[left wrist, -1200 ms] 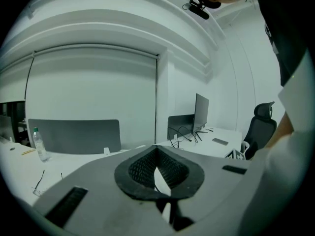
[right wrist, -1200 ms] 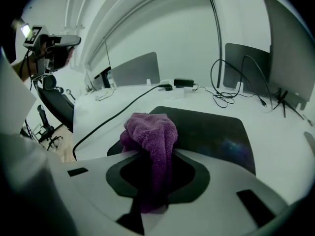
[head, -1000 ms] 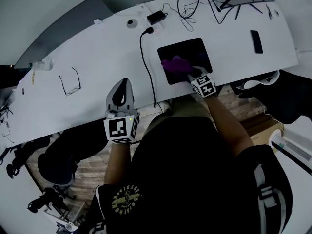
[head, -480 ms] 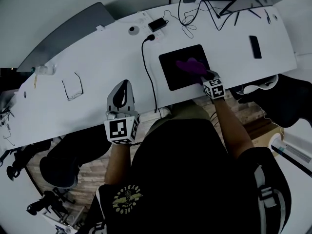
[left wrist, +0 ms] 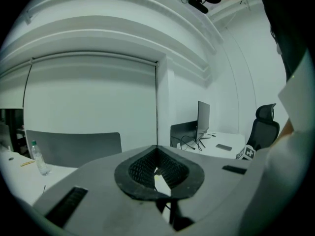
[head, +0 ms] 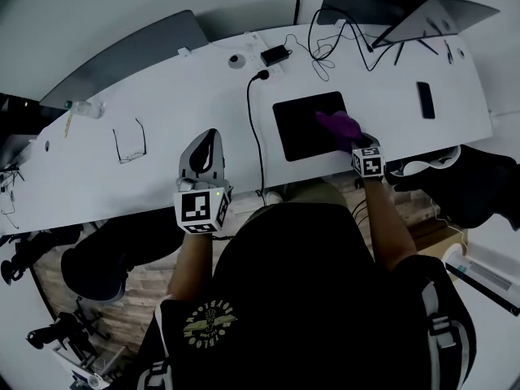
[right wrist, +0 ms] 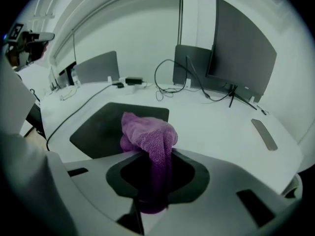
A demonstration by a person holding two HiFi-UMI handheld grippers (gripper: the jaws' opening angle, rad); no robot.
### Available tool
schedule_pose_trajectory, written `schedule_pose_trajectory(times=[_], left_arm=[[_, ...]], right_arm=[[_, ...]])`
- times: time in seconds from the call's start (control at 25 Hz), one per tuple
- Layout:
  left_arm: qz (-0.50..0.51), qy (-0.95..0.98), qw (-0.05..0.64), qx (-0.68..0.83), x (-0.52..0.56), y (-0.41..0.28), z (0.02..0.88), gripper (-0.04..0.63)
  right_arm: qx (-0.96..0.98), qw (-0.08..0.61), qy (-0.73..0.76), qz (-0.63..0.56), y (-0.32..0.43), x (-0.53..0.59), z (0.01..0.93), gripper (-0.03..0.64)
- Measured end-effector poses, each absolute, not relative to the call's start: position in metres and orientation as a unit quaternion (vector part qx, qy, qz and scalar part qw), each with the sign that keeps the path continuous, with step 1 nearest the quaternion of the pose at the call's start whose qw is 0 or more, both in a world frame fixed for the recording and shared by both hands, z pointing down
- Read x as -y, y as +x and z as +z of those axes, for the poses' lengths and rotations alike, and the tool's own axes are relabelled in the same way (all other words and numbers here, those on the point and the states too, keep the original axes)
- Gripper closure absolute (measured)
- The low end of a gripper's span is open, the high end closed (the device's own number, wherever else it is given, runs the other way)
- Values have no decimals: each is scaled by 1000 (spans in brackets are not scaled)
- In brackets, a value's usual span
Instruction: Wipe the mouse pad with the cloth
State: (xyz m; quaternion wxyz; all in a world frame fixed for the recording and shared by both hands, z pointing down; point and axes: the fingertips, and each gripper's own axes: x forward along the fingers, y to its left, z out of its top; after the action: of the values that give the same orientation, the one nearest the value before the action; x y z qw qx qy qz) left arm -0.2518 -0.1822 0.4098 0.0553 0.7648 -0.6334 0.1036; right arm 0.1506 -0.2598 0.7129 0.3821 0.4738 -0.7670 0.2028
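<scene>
Nearest, past the person's black shirt, a wood-plank floor [head: 154, 279] shows below a long, curved white counter [head: 162, 112]. At the counter's near edge the left gripper [head: 208, 140] points away, its jaws together with nothing between them. To the right, the right gripper [head: 351, 140] is clamped on the one purple cloth [head: 338, 124]. The cloth's bunched end lies on the right part of the one black mouse pad [head: 302, 128], which sits close to the front edge. One black chair [head: 479, 177] stands by the counter's right end.

Farther in lie one pair of glasses [head: 130, 140], one dark phone [head: 425, 100] and one black cable [head: 258, 128] running from the front edge toward the back. One power brick [head: 276, 54] lies beyond it. One bottle [head: 85, 108] stands at the far left. At the back are two screens [head: 361, 6], a grey partition [head: 130, 51] and pale walls.
</scene>
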Motion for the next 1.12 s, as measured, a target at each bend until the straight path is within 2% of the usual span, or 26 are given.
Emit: schedule_pose_trajectory(times=[0.36,0.6,0.84,1.12], left_arm=[[87,758,17,646,174,-260,355,594],[73,755,-14,651,168,-250,320,594],[55,762,-33,644,157,-238,282,594],[46,757,-46,650,138,-219,280,594]], right_arm=[[852,189,465,148,112,256,542,531],[890,88,440,84,90,248,419,531],[901,49,430,13,82,231,334,531],[903,44,428,-10,93,213,317,532]])
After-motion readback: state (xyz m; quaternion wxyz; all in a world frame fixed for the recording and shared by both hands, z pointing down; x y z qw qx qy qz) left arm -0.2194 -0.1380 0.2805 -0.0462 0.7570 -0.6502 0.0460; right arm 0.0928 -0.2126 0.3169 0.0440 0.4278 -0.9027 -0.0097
